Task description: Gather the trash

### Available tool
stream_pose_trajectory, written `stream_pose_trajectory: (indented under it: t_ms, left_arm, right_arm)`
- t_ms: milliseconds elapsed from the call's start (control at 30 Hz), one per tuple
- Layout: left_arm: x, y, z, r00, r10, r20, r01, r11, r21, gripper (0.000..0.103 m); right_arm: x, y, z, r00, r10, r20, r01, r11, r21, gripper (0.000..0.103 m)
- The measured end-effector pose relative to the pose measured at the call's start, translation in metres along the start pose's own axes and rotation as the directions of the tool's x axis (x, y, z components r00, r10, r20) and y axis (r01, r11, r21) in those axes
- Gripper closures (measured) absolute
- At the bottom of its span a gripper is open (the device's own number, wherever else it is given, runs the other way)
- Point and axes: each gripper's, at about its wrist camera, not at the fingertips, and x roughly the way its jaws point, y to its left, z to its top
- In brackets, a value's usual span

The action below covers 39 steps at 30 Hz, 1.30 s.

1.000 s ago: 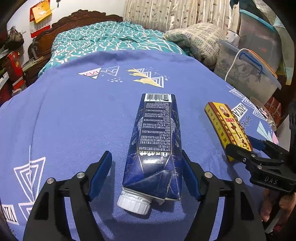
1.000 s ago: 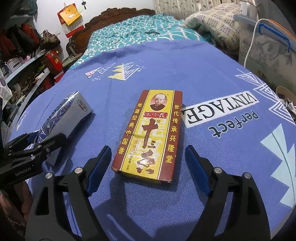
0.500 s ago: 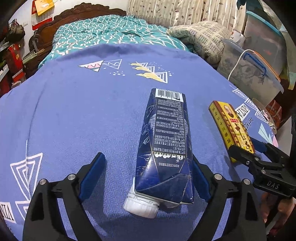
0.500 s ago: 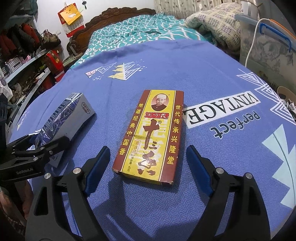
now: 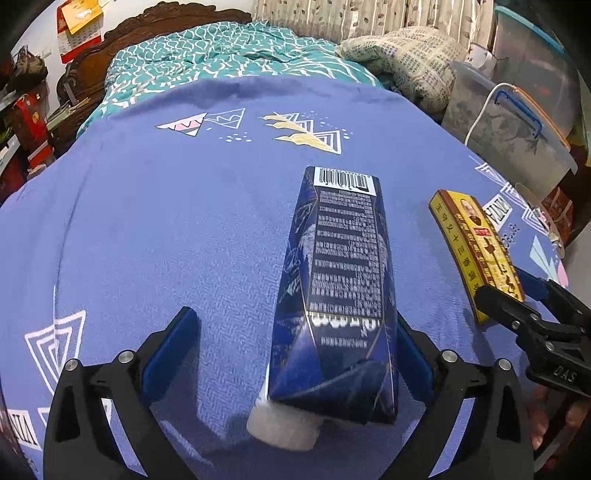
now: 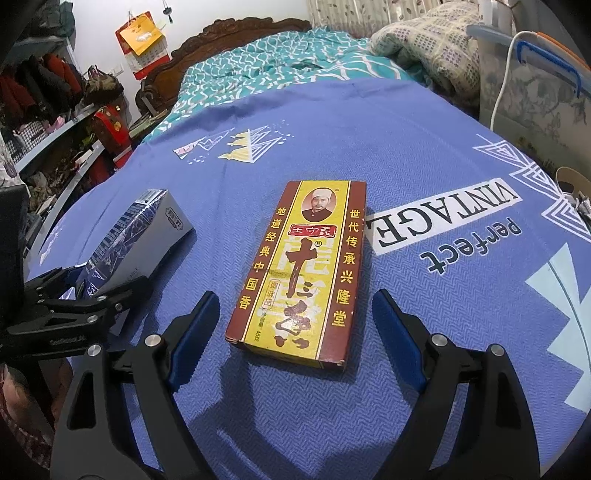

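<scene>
A blue printed sheet [image 5: 155, 229] covers the near part of a bed, with a teal quilt [image 5: 221, 51] and a carved headboard [image 6: 236, 33] beyond it. To the right the sheet's edge drops off beside a lidded plastic bin [image 5: 517, 133]; to the left, in the right wrist view, it ends by cluttered shelves [image 6: 62, 140]. The middle and far part of the sheet lies bare, with wide room ahead of both tools.

A dark blue carton [image 5: 343, 291] lies on its side on the sheet, its white cap [image 5: 284, 428] toward the camera and its barcode end away. The left gripper [image 5: 295, 354] straddles its near end; its jaws have just been opening and now stand wide. The left pad is well clear of the carton; the right pad sits just beside the carton's side, and contact cannot be told.

A yellow and red box [image 6: 310, 273] lies flat to the right of the carton, apart from it, nearer the sheet's right edge. The right gripper [image 6: 295, 325] stands spread on either side of its near end, both pads clear of it, holding nothing.
</scene>
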Motion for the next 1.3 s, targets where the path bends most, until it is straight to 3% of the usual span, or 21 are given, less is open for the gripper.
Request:
stream_pose_trajectory:
  t_ms: [633,1033,1100,1300]
  left_arm:
    - [0.005,-0.007,0.003,0.998,0.06,-0.016,-0.06,0.998,0.025,0.009]
    - [0.003,-0.008,-0.001,0.998,0.057,-0.024,-0.056,0.998,0.039,0.008]
    - [0.003,-0.007,-0.002,0.998,0.05,-0.025,-0.049,0.998,0.046,0.009]
    - [0.003,-0.006,-0.002,0.998,0.05,-0.026,-0.048,0.998,0.045,0.008]
  right_arm:
    - [-0.002,-0.001,-0.002,1.0,0.0,0.004,0.0,1.0,0.011,0.018]
    - [-0.004,0.01,-0.01,0.999,-0.033,-0.004,0.033,0.999,-0.027,0.009]
    - [-0.005,0.009,-0.011,1.0,-0.029,-0.004,0.029,1.0,-0.01,0.004]
    - [-0.009,0.003,-0.012,1.0,-0.014,-0.003,0.014,0.999,0.042,0.003]
